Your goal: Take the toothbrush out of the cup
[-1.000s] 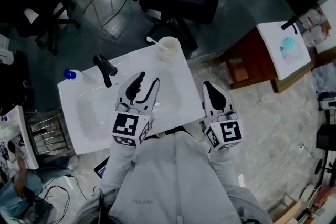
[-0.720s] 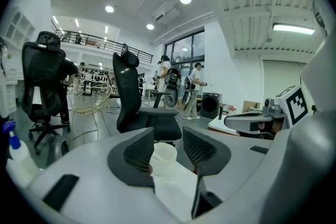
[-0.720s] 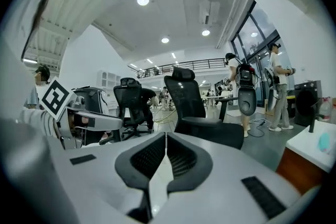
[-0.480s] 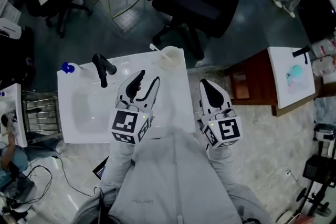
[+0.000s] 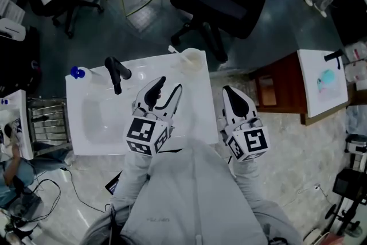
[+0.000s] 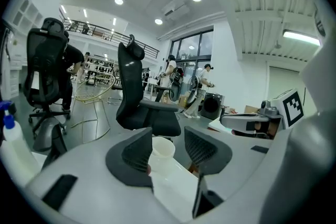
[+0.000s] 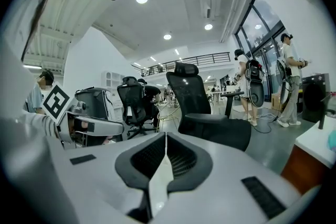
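Observation:
A white cup (image 5: pixel 192 59) stands at the far right corner of the white sink counter (image 5: pixel 198 106), and a toothbrush (image 5: pixel 172 50) sticks out of it to the left. My left gripper (image 5: pixel 168 85) hovers over the counter a short way in front of the cup. Its jaws are opening and nothing is between them. In the left gripper view the cup (image 6: pixel 163 148) shows beyond the gap of the left gripper (image 6: pixel 167 136). My right gripper (image 5: pixel 228 90) hangs off the counter's right edge, shut and empty. In its own view the right gripper (image 7: pixel 165 136) has its jaws pressed together.
A black faucet (image 5: pixel 117 72) and a blue-capped bottle (image 5: pixel 75 72) stand behind the basin (image 5: pixel 97 117). A black office chair (image 5: pixel 221 0) sits just past the counter. To the right are a brown cabinet (image 5: pixel 272 92) and a white table (image 5: pixel 324 80).
The head view has shifted a little. My left gripper has crept slightly nearer the cup with its jaws a bit wider. The right gripper stays shut beside the counter.

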